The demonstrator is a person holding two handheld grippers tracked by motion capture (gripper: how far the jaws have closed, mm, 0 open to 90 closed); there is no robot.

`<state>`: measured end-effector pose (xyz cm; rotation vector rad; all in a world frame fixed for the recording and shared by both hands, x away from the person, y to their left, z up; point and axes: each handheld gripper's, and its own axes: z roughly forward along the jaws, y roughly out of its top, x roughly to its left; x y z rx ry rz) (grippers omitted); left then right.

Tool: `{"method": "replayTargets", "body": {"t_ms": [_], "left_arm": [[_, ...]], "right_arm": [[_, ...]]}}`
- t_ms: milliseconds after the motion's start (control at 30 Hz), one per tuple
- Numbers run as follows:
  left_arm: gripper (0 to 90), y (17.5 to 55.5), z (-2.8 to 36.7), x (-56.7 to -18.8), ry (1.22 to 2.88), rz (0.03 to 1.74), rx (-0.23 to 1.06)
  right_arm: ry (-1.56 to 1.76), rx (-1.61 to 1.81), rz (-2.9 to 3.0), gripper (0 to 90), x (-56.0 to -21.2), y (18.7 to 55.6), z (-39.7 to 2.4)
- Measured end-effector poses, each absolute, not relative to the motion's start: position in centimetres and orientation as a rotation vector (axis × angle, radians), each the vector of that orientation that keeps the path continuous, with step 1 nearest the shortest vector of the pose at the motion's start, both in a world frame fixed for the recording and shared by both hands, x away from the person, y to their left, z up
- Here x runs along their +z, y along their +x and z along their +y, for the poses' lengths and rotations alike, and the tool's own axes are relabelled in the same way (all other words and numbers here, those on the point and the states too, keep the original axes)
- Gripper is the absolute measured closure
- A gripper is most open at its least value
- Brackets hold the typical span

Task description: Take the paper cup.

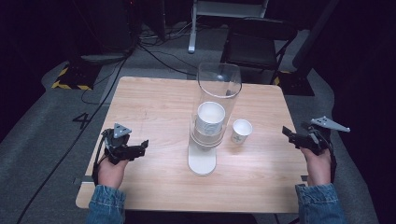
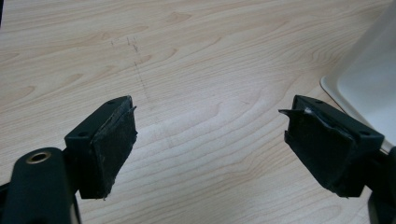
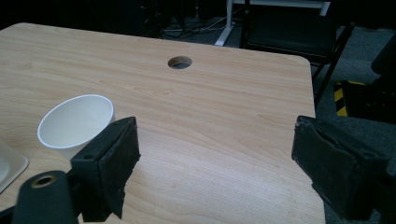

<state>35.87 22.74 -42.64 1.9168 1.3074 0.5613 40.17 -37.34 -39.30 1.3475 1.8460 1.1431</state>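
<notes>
While both grippers (image 1: 140, 148) (image 1: 290, 135) gape empty, the dispenser (image 2: 369, 88) is cut off.

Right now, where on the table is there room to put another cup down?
The wood is bare between the left gripper and the clear cup dispenser, and along the far left of the table. The right gripper also has bare wood before it. It is crowded where the loose paper cup stands beside the dispenser.

Left tongs (image 1: 141, 148) gape wide, empty; right tongs (image 1: 287, 133) likewise.
</notes>
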Motion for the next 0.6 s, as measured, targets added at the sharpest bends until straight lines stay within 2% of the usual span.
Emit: {"method": "replayTargets", "body": {"t_ms": [600], "left_arm": [[16.5, 35.59, 23.43, -42.8, 1.909, 1.315, 0.575]], "right_arm": [[1.29, 1.113, 1.933, 15.8, -40.04, 40.73, -36.77]]}}
